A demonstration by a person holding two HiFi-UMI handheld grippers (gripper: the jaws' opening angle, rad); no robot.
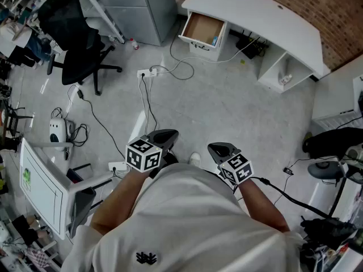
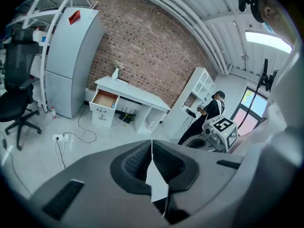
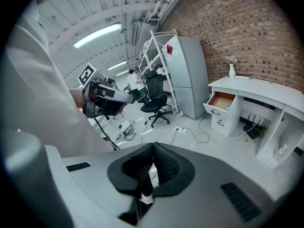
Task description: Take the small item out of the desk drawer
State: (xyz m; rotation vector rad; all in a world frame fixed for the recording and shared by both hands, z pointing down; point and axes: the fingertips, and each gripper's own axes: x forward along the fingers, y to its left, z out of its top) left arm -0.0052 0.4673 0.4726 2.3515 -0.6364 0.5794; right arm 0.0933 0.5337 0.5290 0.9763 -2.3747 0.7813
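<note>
far left in the head view an office chair (image 1: 79,44) stands on the floor, w/ a tall grey fridge (image 1: 136,7) just past it and a power strip (image 1: 145,72) trailing cable across the floor.

left gripper (image 1: 163,136) is held low by the person's waist, pointing fwd and down. its jaws are pressed together to a thin seam, nothing btwn them.

next across, well ahead of both grippers, the drawer (image 1: 202,30) hangs pulled out from the left end of the white bench (image 1: 266,21), wood bottom showing. the small item (image 1: 215,39), a bluish thing, sits inside against the drawer's right wall, toward the front corner. too small to read its long axis or shape from here.

right gripper (image 1: 221,151) is also at waist level, aimed fwd and down. jaws fully together, empty.

key relation: the item lies far up-frame from both sets of jaws, w/ open floor and cable btwn. it sits almost straight ahead of the right gripper and off to the right of the left one, so the right hand looks the better placed. judgement: task is barely begun. the person needs to walk up to the bench, and the right jaws must spread before dropping into that right-hand corner. the drawer wall close beside the item may crowd one jaw.
</note>
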